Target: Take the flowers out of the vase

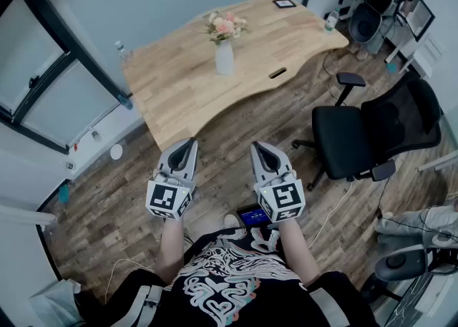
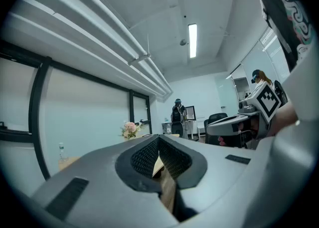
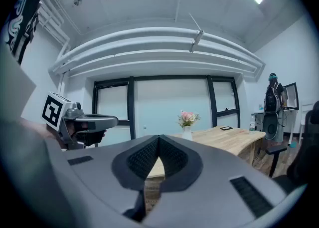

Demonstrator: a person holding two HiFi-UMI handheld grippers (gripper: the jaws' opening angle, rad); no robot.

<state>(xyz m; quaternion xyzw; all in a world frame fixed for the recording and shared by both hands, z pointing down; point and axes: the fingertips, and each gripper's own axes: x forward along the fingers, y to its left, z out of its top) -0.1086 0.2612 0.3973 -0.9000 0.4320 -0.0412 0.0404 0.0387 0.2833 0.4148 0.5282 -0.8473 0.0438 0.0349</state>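
Showing flowers (image 1: 225, 26) in vase (image 1: 225, 58) on table (image 1: 179, 86), upper center. Holding left tool (image 1: 189, 144) & right tool (image 1: 259, 147) lower center, jaws together, empty, well apart from vase. Prob. handling light, soft, crushable; gripping stems near rim seeming safest.

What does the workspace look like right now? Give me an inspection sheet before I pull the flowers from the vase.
Surface: wooden desk, mostly bare.
Job's things: flowers standing in white vase, upright on the desk.
Clutter: black flat item at far corner; bottle at right edge.
Grippers: left gripper and right gripper both shut, empty, short of the desk.
Cables: thin white cable on floor.
Surroundings: black office chair, plank floor.
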